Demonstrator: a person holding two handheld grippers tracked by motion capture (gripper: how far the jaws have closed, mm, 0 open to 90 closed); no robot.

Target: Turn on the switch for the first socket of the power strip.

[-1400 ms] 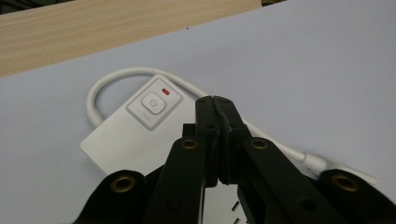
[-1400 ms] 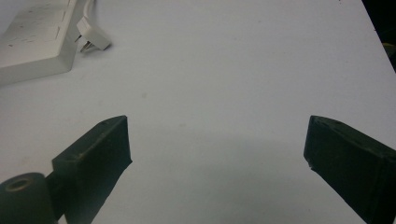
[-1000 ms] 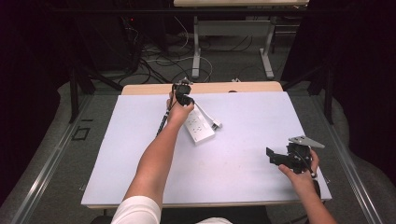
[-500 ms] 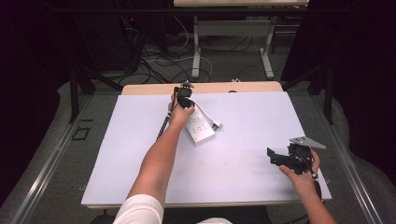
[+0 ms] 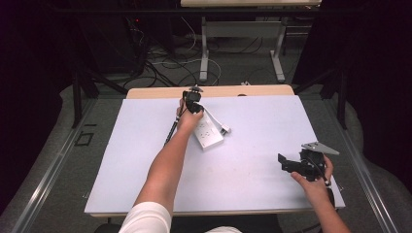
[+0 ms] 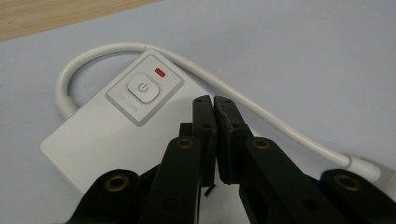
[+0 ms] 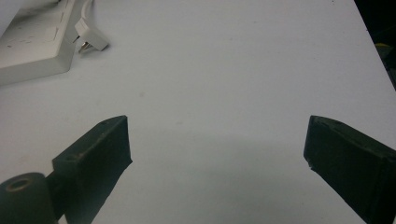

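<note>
The left tool has its two black jaws pressed together with nothing between them, their tips poised right over the white power strip, just past its square power button and the small red indicator light beside that button; whether the tips actually touch the casing cannot be told. From the strip's end nearest the button a white cord loops out and runs back alongside the closed jaws, passing just beyond their tips and ending in a thicker white fitting off to one side. In the high view the left tool sits at the far middle of the tabletop, the person's left hand wrapped around it, with the power strip lying flat just on the near side of it and the white plug resting beside the strip. The right tool is held by the right hand near the tabletop's near right corner, well apart from the strip, a grey three-cornered plate on top of it. Its jaws stand wide apart over bare white surface, holding nothing. Ahead of those spread jaws and off to one side, the strip and its plug, prongs showing, lie on the tabletop well clear of the tool.
</note>
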